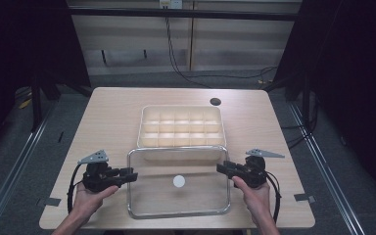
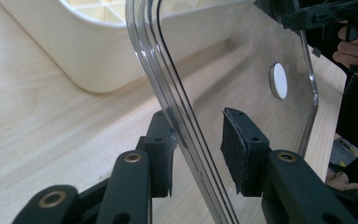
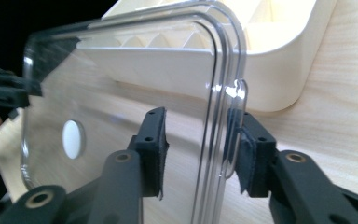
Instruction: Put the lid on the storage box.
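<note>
lid: clear lid (image 1: 178, 182) at 6 o'clock of compartment box (image 1: 181, 126)
left gripper (image 1: 131, 176): jaws apart around lid's 9 o'clock edge
right gripper (image 1: 222, 169): jaws apart around its 3 o'clock edge

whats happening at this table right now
A person is handling a clear plastic lid with two hand-held tools. The left gripper straddles the lid's left edge and the right gripper its right edge, and each has a visible gap between one pad and the rim, so neither is clamped. The lid sits just in front of a cream compartment tray, its far edge at the tray's near wall, on the wooden table. The tray is uncovered.
</note>
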### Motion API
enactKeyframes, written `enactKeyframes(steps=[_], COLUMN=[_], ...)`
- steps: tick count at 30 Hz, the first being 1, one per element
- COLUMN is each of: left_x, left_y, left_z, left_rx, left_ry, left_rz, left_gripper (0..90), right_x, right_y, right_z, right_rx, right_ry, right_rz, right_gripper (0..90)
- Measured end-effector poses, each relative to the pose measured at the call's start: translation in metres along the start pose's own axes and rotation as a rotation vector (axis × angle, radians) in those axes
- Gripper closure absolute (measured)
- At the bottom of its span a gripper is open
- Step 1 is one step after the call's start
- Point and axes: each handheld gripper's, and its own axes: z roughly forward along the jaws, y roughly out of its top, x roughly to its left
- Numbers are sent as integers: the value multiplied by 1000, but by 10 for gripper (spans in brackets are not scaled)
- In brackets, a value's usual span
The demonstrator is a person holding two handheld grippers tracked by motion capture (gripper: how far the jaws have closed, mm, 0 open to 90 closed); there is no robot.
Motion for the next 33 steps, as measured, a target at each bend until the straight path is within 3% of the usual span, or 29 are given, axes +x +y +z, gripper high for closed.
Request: enactKeyframes(steps=[5, 20, 33], left_x=[-2, 0, 4], left_y=[7, 36, 61], left_z=[-4, -11, -16], left_rx=[-34, -110, -129], left_ry=[-1, 14, 56], left_rz=[7, 19, 42], left_gripper=[689, 733, 726], right_x=[-2, 2, 3], right_y=[4, 30, 53], right_z=[-3, -12, -6], right_rx=[-29, -106, -148], right_ry=[25, 26, 23], right_rz=[21, -3, -5], right_gripper=[614, 638, 633])
